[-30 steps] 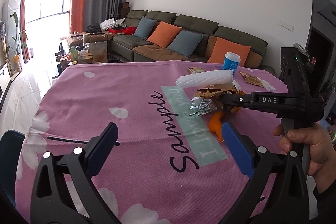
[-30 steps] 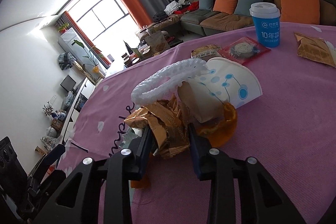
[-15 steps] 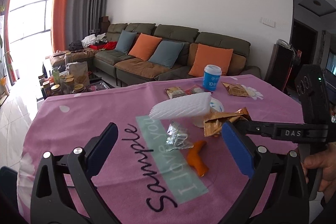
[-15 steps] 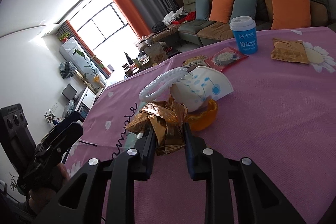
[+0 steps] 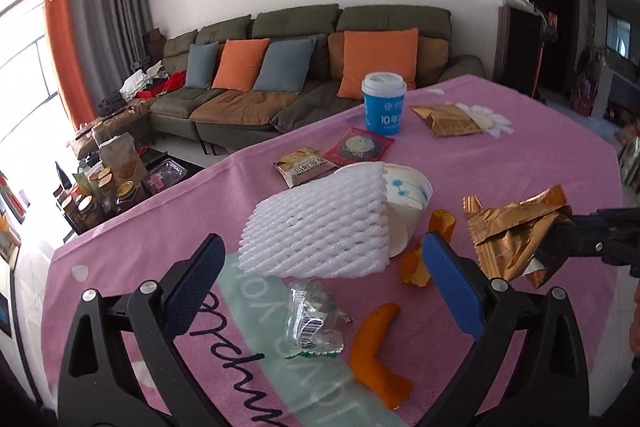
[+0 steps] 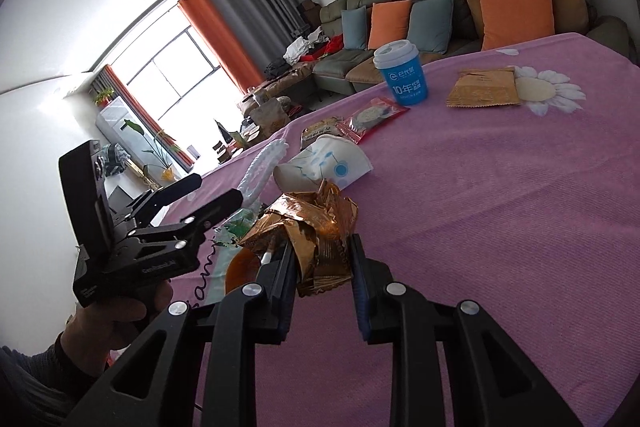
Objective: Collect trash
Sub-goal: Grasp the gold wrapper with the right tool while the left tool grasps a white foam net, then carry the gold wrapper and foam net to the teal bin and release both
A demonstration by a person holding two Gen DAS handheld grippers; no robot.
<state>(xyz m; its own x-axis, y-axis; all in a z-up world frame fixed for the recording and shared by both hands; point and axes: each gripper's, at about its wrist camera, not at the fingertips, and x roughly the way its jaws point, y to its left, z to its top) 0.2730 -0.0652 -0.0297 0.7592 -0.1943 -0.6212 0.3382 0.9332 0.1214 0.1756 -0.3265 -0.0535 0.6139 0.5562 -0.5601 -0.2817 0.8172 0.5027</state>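
Two grippers in play. Saw the right gripper (image 6: 322, 253) clamped on a crumpled gold wrapper (image 6: 316, 239), held up off the cloth (image 6: 500, 207), just right of the trash pile. Saw the left gripper (image 5: 320, 259) spread wide, gripping nothing, tilted down at that same pile.

Key bit for the next grab: found the foam net (image 5: 316, 227) dead ahead of the left gripper, framed between the open jaws but a little past the tips, leaning on the tipped paper cup (image 5: 406, 199). Judged the net's long axis to run crosswise to the jaws, low-left to upper-right, so probably worth a wrist roll or a pinch across the short side. Put the left gripper clearly nearer to the net, with the right one already full anyway. Spotted no bin in either view, so couldn't say where the wrapper belonged.

Counted on the cloth:
- one net, one tipped cup
- one upright blue cup (image 5: 384, 103), well back
- one silver wrapper (image 5: 312, 323), nearer than the net, just below it in the left view
- three bits of peel (image 5: 376, 347), as far as visible
- three flat packets: gold packet (image 5: 444, 119), red packet (image 5: 360, 147), brown packet (image 5: 302, 167)
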